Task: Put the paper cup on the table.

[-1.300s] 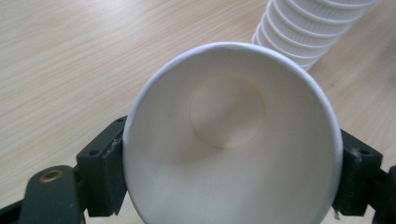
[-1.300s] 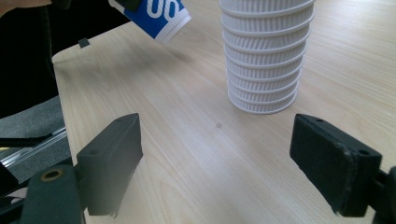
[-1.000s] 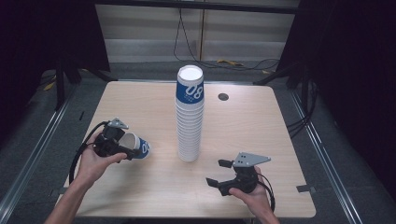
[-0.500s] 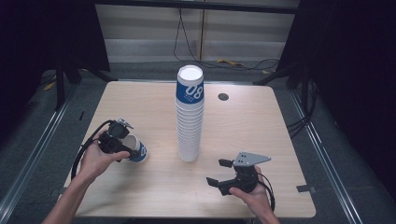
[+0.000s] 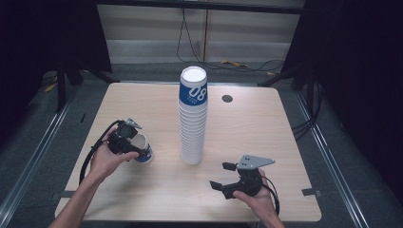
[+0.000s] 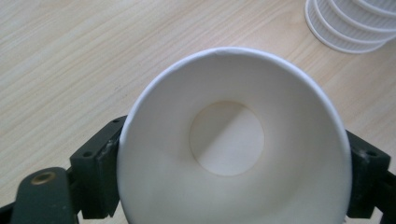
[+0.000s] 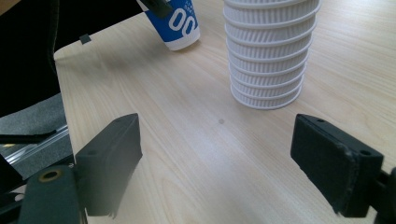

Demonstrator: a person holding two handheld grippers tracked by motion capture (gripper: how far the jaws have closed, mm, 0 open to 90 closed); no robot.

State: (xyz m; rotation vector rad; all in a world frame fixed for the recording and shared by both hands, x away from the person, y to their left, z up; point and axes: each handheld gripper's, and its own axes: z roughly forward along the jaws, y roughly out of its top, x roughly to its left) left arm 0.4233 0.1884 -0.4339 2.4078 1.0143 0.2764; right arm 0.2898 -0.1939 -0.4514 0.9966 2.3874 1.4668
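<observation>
The left gripper (image 5: pixel 127 141) has the paper cup (image 5: pixel 142 151) clamped between its two black jaws, one pad on each side of the rim. The cup's white mouth (image 6: pixel 232 140) faces straight up the jaws, its base resting on the table (image 5: pixel 142 194). The right gripper (image 5: pixel 227 176) sits with jaws spread wide and nothing between them, the cup stack (image 5: pixel 192 123) just beyond its fingertips.

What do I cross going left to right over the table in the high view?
Left gripper shut on the blue-and-white paper cup → tall stack of paper cups → round grommet hole → right gripper, open, near the front edge.
</observation>
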